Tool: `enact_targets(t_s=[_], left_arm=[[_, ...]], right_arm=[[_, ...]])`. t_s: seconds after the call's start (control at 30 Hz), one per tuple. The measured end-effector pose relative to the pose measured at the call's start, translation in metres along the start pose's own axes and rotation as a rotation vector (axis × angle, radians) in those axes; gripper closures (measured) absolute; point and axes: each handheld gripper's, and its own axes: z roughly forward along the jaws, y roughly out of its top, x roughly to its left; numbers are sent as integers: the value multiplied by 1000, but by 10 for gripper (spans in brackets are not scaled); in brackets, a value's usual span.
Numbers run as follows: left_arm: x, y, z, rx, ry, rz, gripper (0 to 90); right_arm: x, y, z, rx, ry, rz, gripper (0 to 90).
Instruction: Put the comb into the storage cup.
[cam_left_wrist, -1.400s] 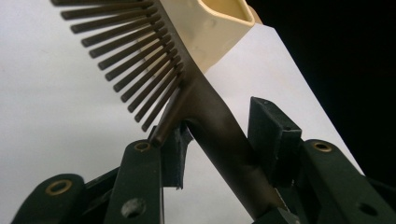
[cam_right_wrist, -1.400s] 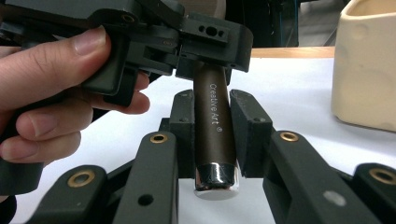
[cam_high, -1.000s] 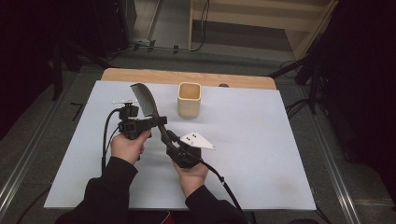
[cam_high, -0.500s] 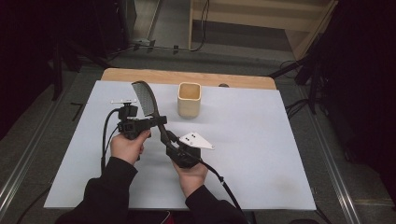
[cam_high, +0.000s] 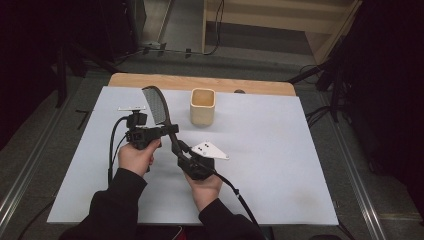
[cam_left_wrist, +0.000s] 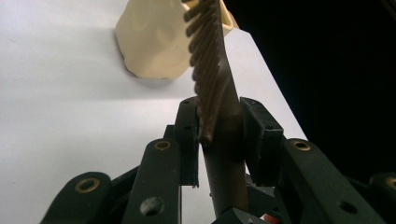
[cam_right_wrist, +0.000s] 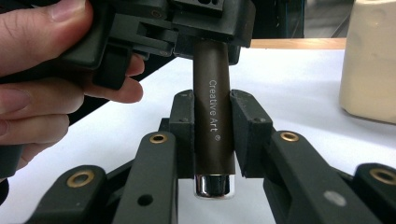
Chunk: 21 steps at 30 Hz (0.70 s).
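A brush with a dark brown handle marked "Creative Art" and a grey toothed head is held above the white sheet, head pointing away from me. My right gripper is shut on the handle near its metal end cap. My left gripper grips the handle higher up, just below the head; its jaws have just been closing on the handle. In the high view the left gripper and right gripper meet at the brush over the sheet's left half.
A cream square cup stands upright just right of the brush head, also seen as the cup. The white sheet covers a wooden table. Cables trail from both grippers toward me. Dark floor surrounds the table.
The left gripper's jaws have drawn in onto the brush handle. Both hands and the brush stay where they were.
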Motion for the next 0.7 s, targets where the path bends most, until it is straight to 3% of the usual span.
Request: enact_targets(t_s=[0.37,0.53,0.7], left_arm=[[4,1,-3,1,-19,-16,726],[3,2,-4,5,0,3,726],[5,3,-5,4,23,13,726]], right_arm=[[0,4,1,20,11,-22,659],[-2,5,1,52,37,-9,562],[-2,5,1,77,71,-34,455]])
